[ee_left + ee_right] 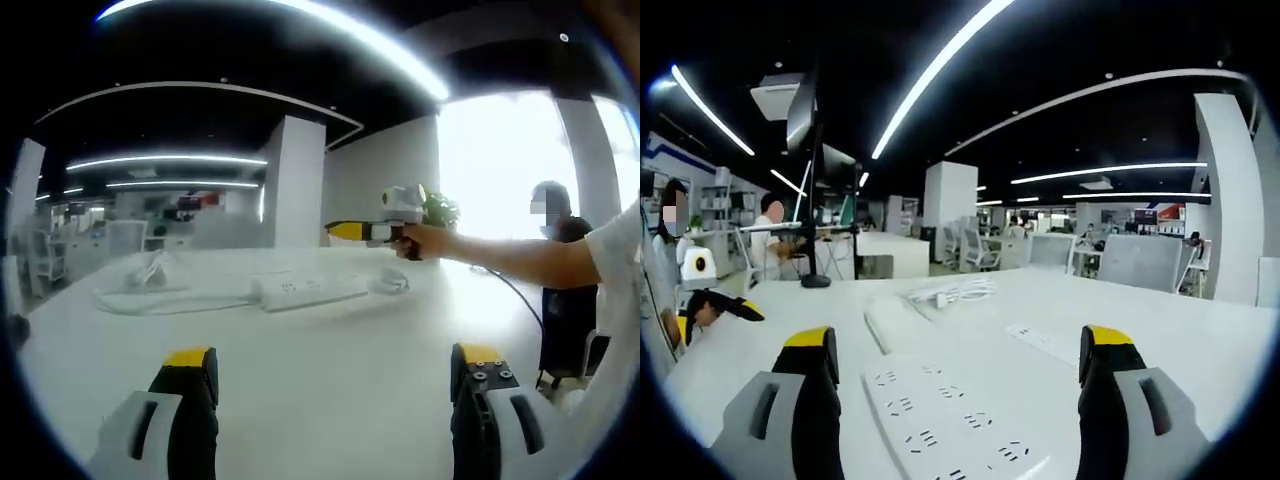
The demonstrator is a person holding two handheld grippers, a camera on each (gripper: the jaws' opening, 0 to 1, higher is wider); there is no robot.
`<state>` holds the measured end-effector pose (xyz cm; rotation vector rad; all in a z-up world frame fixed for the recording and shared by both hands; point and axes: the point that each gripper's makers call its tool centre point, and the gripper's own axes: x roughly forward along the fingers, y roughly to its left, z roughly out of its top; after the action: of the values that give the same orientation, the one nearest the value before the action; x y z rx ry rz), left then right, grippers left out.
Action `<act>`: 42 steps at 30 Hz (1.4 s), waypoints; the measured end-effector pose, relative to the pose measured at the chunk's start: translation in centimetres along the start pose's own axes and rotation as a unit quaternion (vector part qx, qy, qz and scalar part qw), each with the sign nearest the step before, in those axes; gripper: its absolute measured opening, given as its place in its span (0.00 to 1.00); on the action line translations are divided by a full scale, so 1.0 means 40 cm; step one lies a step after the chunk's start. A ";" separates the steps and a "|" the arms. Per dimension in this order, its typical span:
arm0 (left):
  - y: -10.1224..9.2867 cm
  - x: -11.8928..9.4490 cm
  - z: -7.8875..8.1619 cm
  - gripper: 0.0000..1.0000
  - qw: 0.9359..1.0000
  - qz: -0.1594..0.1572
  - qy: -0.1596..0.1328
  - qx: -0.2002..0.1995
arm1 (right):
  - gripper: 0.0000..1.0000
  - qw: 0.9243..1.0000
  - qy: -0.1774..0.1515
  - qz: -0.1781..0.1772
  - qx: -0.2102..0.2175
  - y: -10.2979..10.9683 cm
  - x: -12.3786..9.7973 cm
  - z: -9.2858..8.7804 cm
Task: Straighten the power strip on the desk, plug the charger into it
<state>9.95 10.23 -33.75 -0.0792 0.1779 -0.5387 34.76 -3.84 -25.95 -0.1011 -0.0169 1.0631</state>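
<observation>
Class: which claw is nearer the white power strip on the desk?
Right. The right claw hangs open right over the power strip; the left claw is open, well back from it across bare desk.

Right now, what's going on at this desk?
A person holds a two-jaw gripper in each hand over a white desk. Both grippers are open and hold nothing. The right gripper hovers right over a white power strip, which lies between its jaws. The left gripper hangs back, farther from the strip. A coiled white cable lies beyond. Nothing is gripped; I can't make out the charger.
</observation>
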 end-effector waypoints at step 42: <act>-0.018 -0.013 0.012 0.99 1.000 -0.004 -0.007 0.008 | 0.98 0.996 -0.002 -0.084 0.013 -0.084 -0.192 -0.052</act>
<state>9.26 9.90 -33.12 -0.0679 0.1601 -0.5467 34.07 -12.33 -27.45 -0.0721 -0.0155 0.8953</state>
